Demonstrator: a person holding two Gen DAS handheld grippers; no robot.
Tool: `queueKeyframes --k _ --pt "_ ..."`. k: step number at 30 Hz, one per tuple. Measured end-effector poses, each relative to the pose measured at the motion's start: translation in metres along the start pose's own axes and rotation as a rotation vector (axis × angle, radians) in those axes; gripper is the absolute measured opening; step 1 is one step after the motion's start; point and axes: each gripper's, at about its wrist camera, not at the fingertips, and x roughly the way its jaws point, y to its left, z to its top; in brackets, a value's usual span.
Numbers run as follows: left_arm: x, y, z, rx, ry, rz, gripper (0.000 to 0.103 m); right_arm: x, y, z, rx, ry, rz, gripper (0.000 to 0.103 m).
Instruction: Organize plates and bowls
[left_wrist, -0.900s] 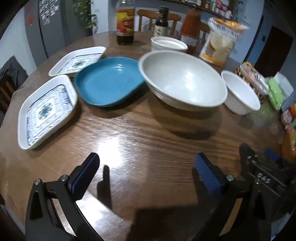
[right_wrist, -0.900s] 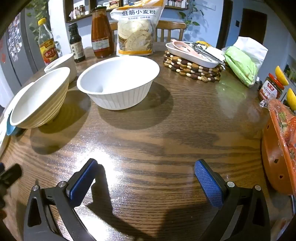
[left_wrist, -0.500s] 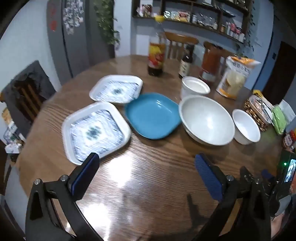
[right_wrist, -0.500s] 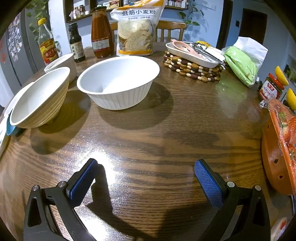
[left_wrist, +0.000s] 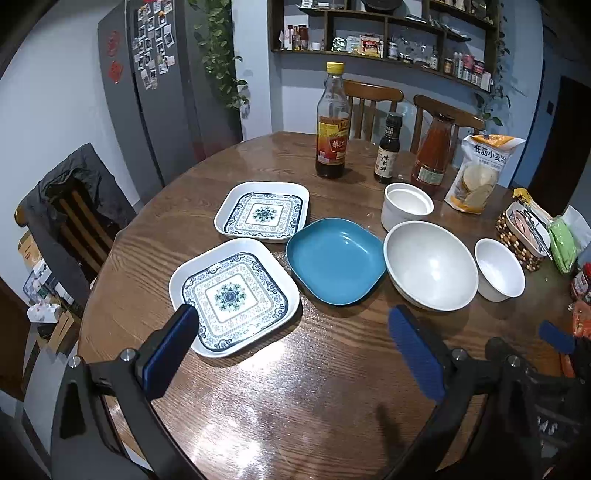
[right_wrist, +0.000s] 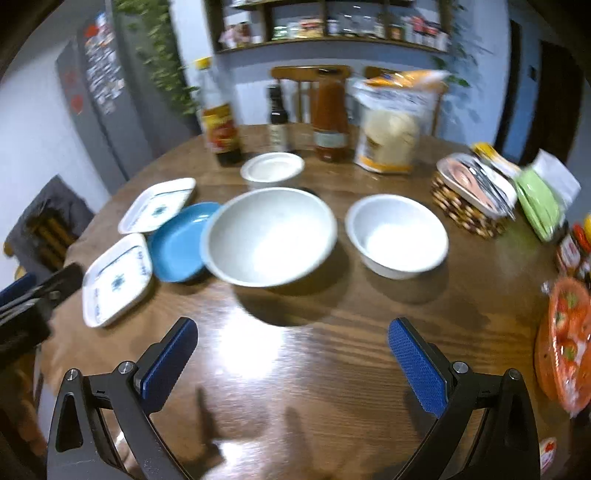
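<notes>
Left gripper: fingers spread wide, nothing between them, hanging over bare table near the front edge.
Near plate: patterned square, closest to the left gripper; its front corner sits just past the left fingertip.
Far plate: same pattern, just behind the near one and close beside it.
Blue plate: between the patterned plates and the big bowl, nearly touching both.
Big bowl: white, centre of the row.
Cup: small white bowl behind the big one.
Small bowl: white, right of the big bowl, a slight gap between.
Right gripper: fingers spread just as wide, empty, over bare wood short of the bowls; this view is blurred.
Risk, crowding: the dishes sit so close that a finger slid under one rim would likely nudge its neighbour.
Risk, slip: glazed rims and a glossy tabletop; a shallow pinch may let a plate slide or tip.
Risk, bottles: a long reach toward the cup could knock the bottles behind it.
Writing, tall bottle: red-and-yellow label reading 镇江.
Writing, bag: 低筋小麦粉.
Writing, dark bottle: characters too small to read surely.
</notes>
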Motion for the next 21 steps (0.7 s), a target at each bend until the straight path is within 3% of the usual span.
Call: queueKeyframes --k 3,7,21 --pt "-0.001 0.008 0.006 0.004 0.012 -0.001 0.103 -0.005 0.016 0.007 -0.034 -0.013 -0.035 0.103" --pt "0.001 0.019 0.01 -0.007 0.019 0.021 0.103 -0.004 0.021 0.013 0.003 0.012 -0.017 0.103" --pt "0.023 0.032 0.013 0.03 0.087 -0.025 0.103 0.006 0.027 0.017 0.054 0.041 -0.093 0.103"
